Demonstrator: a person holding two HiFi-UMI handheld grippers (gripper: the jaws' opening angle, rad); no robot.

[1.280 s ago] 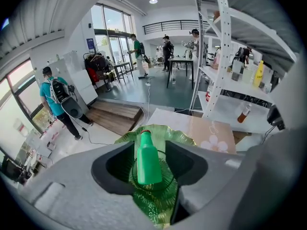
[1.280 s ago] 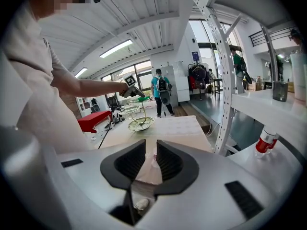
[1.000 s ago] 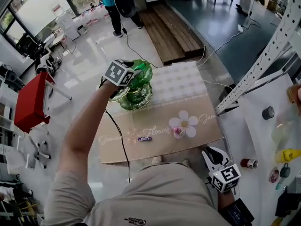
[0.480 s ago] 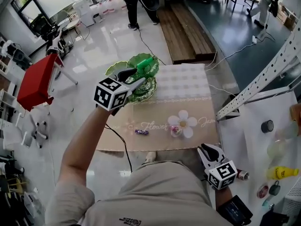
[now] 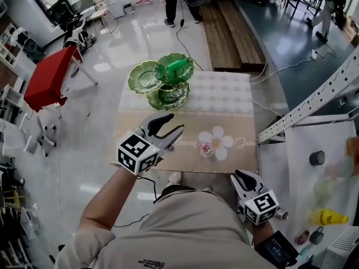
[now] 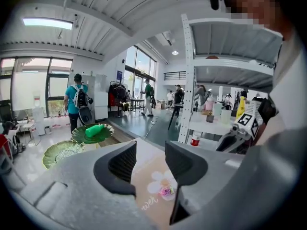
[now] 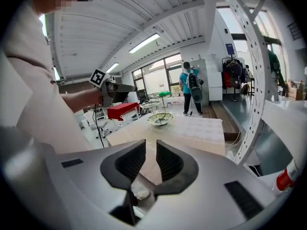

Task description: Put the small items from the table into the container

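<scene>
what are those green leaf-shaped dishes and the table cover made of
The green dishes look like glass or clear plastic: translucent and glossy, with ribbed, scalloped rims that catch the light. Which of the two it is I cannot tell. The table cover looks like a thin matte cloth or a paper-like sheet: it lies flat, shows no glare, and carries printed checks and a flower.

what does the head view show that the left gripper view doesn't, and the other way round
Only the head view: the marker cube on the left gripper and the forearm that carries it.

Only the left gripper view: the ceiling light, the shelf rack, and the ribbed inner faces of that gripper's jaws, apart with nothing between them.

Both: the green tiered dishes, the green item on the top dish, the pink item on the flower print, and the right gripper.
</scene>
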